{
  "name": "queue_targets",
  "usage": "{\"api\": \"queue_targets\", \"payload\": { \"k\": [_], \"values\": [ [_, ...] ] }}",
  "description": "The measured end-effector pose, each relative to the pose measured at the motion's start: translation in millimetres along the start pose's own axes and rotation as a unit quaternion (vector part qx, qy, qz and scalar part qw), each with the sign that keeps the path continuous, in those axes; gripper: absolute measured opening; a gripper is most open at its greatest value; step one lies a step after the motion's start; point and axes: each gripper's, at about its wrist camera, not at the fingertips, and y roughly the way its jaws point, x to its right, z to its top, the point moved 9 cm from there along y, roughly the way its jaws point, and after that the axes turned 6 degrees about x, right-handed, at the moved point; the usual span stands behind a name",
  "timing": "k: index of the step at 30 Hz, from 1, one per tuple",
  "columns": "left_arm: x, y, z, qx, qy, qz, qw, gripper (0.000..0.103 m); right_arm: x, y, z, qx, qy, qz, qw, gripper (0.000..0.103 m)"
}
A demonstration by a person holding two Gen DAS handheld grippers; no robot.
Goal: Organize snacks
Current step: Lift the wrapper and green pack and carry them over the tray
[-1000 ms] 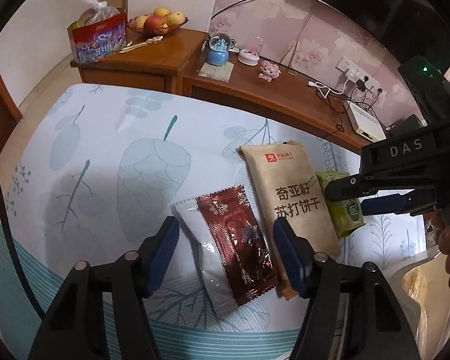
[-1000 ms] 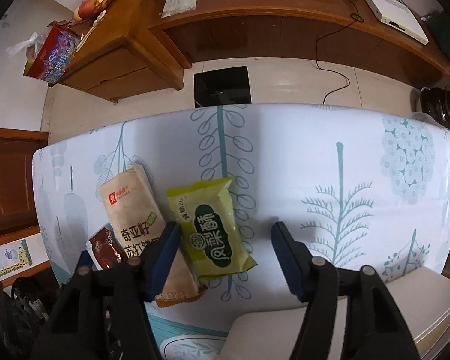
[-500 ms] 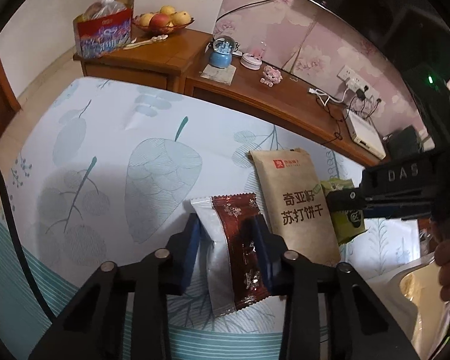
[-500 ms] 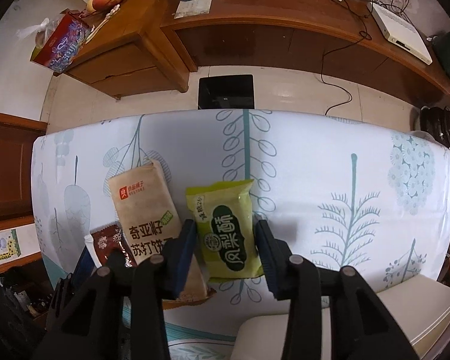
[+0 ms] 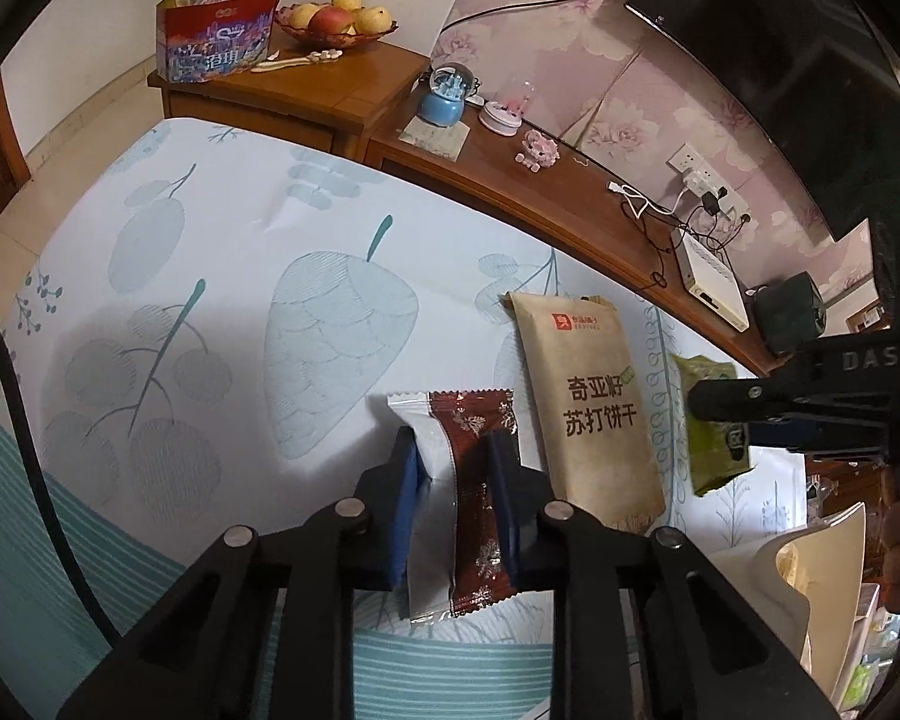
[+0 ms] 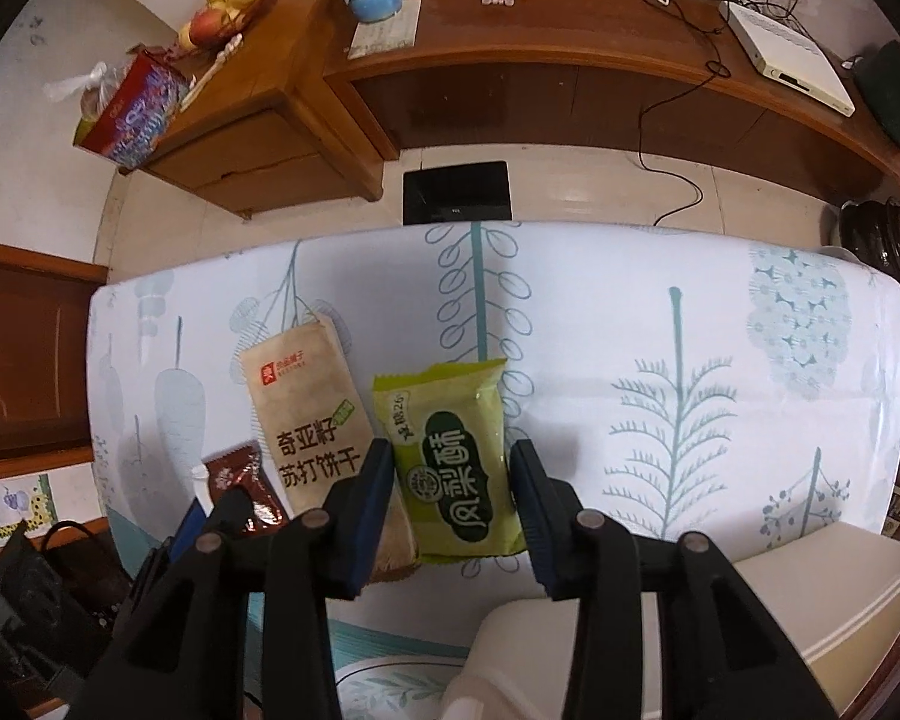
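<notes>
Three snack packs lie side by side on the leaf-print tablecloth (image 5: 210,276). My left gripper (image 5: 455,462) is shut on the dark red and white pack (image 5: 468,480), its pads pressing both sides. A tan cracker pack (image 5: 588,414) lies just right of it. My right gripper (image 6: 450,468) is shut on the green pastry pack (image 6: 456,456), pads touching its long edges. The tan pack (image 6: 306,414) and red pack (image 6: 240,480) lie to its left. The right gripper also shows in the left wrist view (image 5: 750,414) over the green pack (image 5: 708,432).
A white container (image 5: 810,588) stands at the table's near right edge; it also shows in the right wrist view (image 6: 570,660). A wooden cabinet (image 5: 342,84) beyond the table carries a fruit bowl (image 5: 336,24), a red box (image 5: 216,36), trinkets and cables.
Both grippers have closed from wide open. The left now pinches the red pack and the right now pinches the green pack. Both packs appear slightly raised and closer.
</notes>
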Motion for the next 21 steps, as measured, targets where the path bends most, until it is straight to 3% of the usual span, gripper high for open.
{"api": "queue_targets", "payload": {
  "k": [10,21],
  "values": [
    [-12,-28,-2,0.02,0.002,0.0,0.9998,0.018,-5,-35,-13,0.034,0.012,0.024,0.999,0.04],
    [13,-101,-1,0.076,0.023,-0.015,0.9967,0.018,-16,-96,-36,0.076,-0.006,0.05,0.996,0.04]
  ]
}}
